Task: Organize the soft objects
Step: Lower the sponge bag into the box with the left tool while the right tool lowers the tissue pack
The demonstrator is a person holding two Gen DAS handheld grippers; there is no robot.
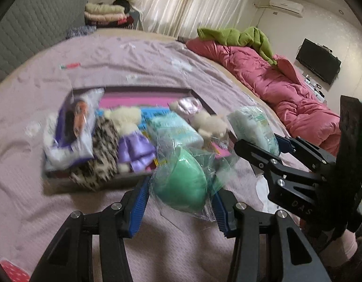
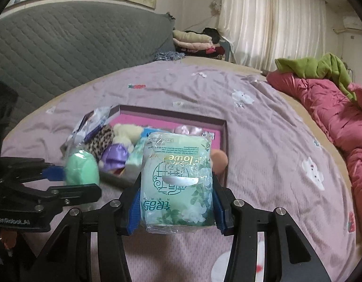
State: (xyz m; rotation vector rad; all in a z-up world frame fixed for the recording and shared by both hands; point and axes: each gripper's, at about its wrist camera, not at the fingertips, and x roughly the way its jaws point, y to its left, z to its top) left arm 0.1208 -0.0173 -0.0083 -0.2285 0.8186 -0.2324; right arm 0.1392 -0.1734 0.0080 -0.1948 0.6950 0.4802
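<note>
Left wrist view: left tongs (image 1: 181, 208) pinching wrapped green sponge (image 1: 181, 185). Right tongs (image 2: 175, 208) pinching tissue pack (image 2: 178, 183), both above bed (image 2: 263, 141); filled box (image 2: 224, 127) beyond.

Motion blur smears the box's toys (image 1: 131, 136) – details unreadable.

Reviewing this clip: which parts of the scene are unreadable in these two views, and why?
- Left wrist view: tray contents smeared by motion blur; the plush toy shows no detail.
- Left wrist view: green soft item wrapped in crinkled plastic; its kind is unclear.
- Right wrist view: wet-wipe pack hides the tray's near right part.
- Right wrist view: pack's small print is too small.
</note>
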